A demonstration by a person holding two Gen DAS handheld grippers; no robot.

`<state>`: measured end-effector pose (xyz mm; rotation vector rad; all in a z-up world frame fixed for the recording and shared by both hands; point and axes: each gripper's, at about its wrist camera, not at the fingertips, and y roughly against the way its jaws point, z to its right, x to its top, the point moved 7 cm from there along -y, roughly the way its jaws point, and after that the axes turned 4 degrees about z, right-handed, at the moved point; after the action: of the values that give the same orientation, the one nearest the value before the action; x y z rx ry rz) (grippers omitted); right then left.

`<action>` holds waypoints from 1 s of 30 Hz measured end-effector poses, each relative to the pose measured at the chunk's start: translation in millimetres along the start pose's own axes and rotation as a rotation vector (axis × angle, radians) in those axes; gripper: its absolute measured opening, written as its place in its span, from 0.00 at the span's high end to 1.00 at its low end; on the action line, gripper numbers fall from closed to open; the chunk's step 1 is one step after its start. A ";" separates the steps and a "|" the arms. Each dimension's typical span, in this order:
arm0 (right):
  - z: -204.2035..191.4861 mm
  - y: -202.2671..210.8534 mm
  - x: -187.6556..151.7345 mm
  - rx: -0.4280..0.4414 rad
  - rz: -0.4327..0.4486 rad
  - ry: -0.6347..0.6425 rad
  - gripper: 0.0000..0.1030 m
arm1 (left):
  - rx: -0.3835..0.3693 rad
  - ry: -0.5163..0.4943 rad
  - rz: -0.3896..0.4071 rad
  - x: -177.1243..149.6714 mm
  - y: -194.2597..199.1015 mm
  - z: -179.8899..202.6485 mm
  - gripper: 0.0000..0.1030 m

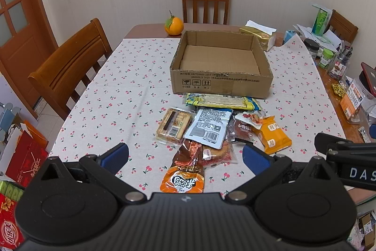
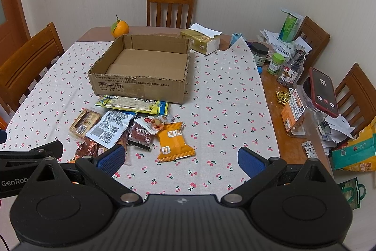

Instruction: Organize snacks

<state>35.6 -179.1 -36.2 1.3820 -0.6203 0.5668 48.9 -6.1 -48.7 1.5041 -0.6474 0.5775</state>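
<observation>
Here both the left claw (image 1: pixel 185 155) and right claw (image 2: pixel 181 158) gape wide, empty, above the snack packets (image 1: pixel 206 126) before the cardboard box (image 1: pixel 221 82)

Left gripper (image 1: pixel 185 155) body hides desk's (image 1: pixel 131 86) near edge and lower part of orange pouch (image 1: pixel 182 181). Dark red snack packet (image 2: pixel 141 133) mostly buried under white pouch (image 2: pixel 109 127) and neighbours. Yellow-green bag (image 1: pixel 223 101) tucked partly behind cardboard box (image 1: pixel 221 84). Box print too small to read. Red cartons (image 1: pixel 14 215) cut off at left frame edge.
</observation>
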 end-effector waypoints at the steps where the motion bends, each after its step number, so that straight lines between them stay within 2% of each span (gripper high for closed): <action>1: -0.2 -0.3 0.0 0.001 -0.001 -0.001 0.00 | 0.001 0.000 -0.001 0.2 -0.3 0.6 0.01; 15: -0.9 -5.5 -1.0 -0.007 -0.007 0.014 0.00 | -0.017 -0.001 -0.007 -3.4 -10.3 0.2 0.01; 20: -3.7 -14.9 -3.5 -0.004 -0.017 0.036 0.00 | -0.036 -0.027 0.052 -6.2 -17.2 -2.0 0.01; 23: -5.9 -22.0 -4.9 -0.012 -0.021 0.075 0.00 | -0.047 -0.039 0.068 -9.4 -26.4 -4.0 0.01; 27: -9.1 -32.7 -5.3 -0.008 0.018 0.138 0.00 | -0.135 -0.034 0.056 -21.9 -45.2 -8.2 0.01; 30: -6.8 -42.8 -8.3 -0.011 0.029 0.154 0.00 | -0.118 -0.068 0.027 -38.8 -66.9 -9.4 0.01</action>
<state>59.8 -177.0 -73.1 1.3069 -0.5191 0.6846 68.8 5.3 -123.2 1.4110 -0.7430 0.5023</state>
